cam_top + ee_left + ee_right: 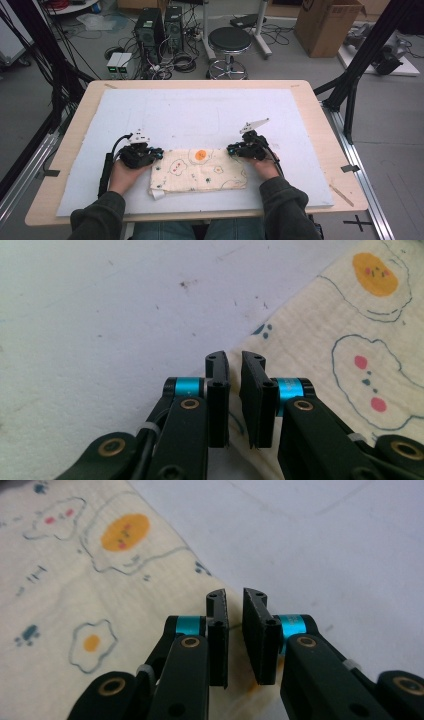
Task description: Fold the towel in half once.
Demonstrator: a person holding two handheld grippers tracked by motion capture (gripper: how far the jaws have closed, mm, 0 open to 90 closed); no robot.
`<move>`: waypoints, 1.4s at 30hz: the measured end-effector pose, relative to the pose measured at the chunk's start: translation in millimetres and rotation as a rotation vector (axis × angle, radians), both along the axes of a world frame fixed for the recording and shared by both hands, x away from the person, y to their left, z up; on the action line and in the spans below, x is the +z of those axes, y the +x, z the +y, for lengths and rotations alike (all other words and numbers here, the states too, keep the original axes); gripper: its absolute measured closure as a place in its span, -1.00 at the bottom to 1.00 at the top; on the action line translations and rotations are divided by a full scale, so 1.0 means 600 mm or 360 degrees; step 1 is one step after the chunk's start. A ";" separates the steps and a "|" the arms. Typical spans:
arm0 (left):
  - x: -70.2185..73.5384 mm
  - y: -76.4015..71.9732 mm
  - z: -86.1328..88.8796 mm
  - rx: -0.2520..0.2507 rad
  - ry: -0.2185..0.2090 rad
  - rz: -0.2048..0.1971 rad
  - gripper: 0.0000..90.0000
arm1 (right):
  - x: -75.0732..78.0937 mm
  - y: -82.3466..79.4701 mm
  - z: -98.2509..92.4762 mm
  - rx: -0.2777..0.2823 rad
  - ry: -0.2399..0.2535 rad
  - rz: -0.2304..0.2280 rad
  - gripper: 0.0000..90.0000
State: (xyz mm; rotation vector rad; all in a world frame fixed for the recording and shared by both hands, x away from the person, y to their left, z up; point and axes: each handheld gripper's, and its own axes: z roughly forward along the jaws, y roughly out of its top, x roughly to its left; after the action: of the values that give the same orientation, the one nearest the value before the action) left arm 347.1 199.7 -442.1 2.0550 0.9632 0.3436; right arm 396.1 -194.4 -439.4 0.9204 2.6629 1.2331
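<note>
On the pale wooden table (75,150) lies a white foam sheet (200,115) that covers nearly all of the top, speckled with small dark marks in the left gripper view. Along the left edge of the high view, black frame posts (45,75) and bundled cables stand on the grey floor (30,105). Farther back, two black computer towers (159,27) sit among tangled wires, with two small white boxes (118,65) to their left and a round black stool (229,42) on a chrome base to their right. At the far right an open brown cardboard box (327,25) rests on the floor; what it holds cannot be made out.

Near the front edge of the sheet, the cream folded cloth printed with fried eggs and small blue marks (200,170) lies flat, its long side across the table. The left gripper (159,154) sits at the cloth's upper left corner, held in the person's left hand (125,172). In the left gripper view its jaws stand nearly together with a thin gap, the cloth's edge lying below and between them; whether the pads pinch the fabric I cannot tell. The right gripper (231,149), in the right hand (264,167), sits at the cloth's upper right corner, its jaws likewise almost closed over the cloth's edge, the grip itself unclear
</note>
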 end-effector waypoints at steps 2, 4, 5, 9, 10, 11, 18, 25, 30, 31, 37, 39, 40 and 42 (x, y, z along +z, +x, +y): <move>0.001 0.001 0.001 0.0015 0.0009 -0.0002 0.81 | -0.003 0.001 -0.004 -0.0009 0.0002 0.0018 0.81; -0.001 0.002 0.003 0.0019 -0.0007 0.0011 0.81 | -0.002 0.000 -0.006 -0.0018 -0.0019 0.0005 0.82; 0.000 0.002 0.003 0.0015 -0.0003 0.0015 0.81 | -0.002 -0.001 -0.008 -0.0024 -0.0026 0.0002 0.84; -0.001 0.000 0.004 0.0026 0.0002 0.0008 0.82 | -0.005 -0.005 -0.020 -0.0040 -0.0009 -0.0002 0.85; -0.002 -0.001 0.005 0.0026 -0.0008 0.0008 0.82 | -0.006 -0.007 -0.025 -0.0042 0.0000 -0.0006 0.85; -0.004 -0.001 0.006 0.0029 -0.0026 0.0004 0.82 | -0.006 -0.008 -0.029 -0.0047 0.0011 -0.0001 0.85; -0.001 -0.005 0.007 0.0006 -0.0020 -0.0009 0.72 | -0.005 -0.013 -0.032 -0.0033 0.0021 -0.0011 0.73; 0.018 -0.017 0.017 -0.0049 -0.0147 -0.0034 0.47 | 0.016 -0.028 -0.038 -0.0018 0.0141 -0.0063 0.39; 0.036 -0.033 0.018 -0.0109 -0.0227 -0.0054 0.25 | 0.034 -0.041 -0.043 -0.0009 0.0204 -0.0109 0.18; 0.039 -0.036 0.018 -0.0120 -0.0247 -0.0059 0.20 | 0.038 -0.044 -0.044 -0.0004 0.0212 -0.0114 0.15; 0.054 -0.045 0.021 -0.0142 -0.0318 -0.0100 0.09 | 0.049 -0.057 -0.045 0.0022 0.0226 -0.0137 0.02; 0.054 -0.045 0.022 -0.0133 -0.0314 -0.0096 0.06 | 0.050 -0.059 -0.046 0.0023 0.0225 -0.0140 0.00; 0.054 -0.045 0.022 -0.0137 -0.0305 -0.0095 0.04 | 0.051 -0.059 -0.046 0.0023 0.0224 -0.0144 -0.01; 0.053 -0.045 0.021 -0.0131 -0.0306 -0.0092 0.01 | 0.051 -0.059 -0.047 0.0018 0.0222 -0.0150 -0.03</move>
State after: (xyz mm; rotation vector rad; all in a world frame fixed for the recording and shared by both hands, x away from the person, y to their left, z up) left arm 320.2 212.2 -410.2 1.8931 0.8405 0.2554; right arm 360.6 -222.5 -409.1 0.8419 2.5407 1.4422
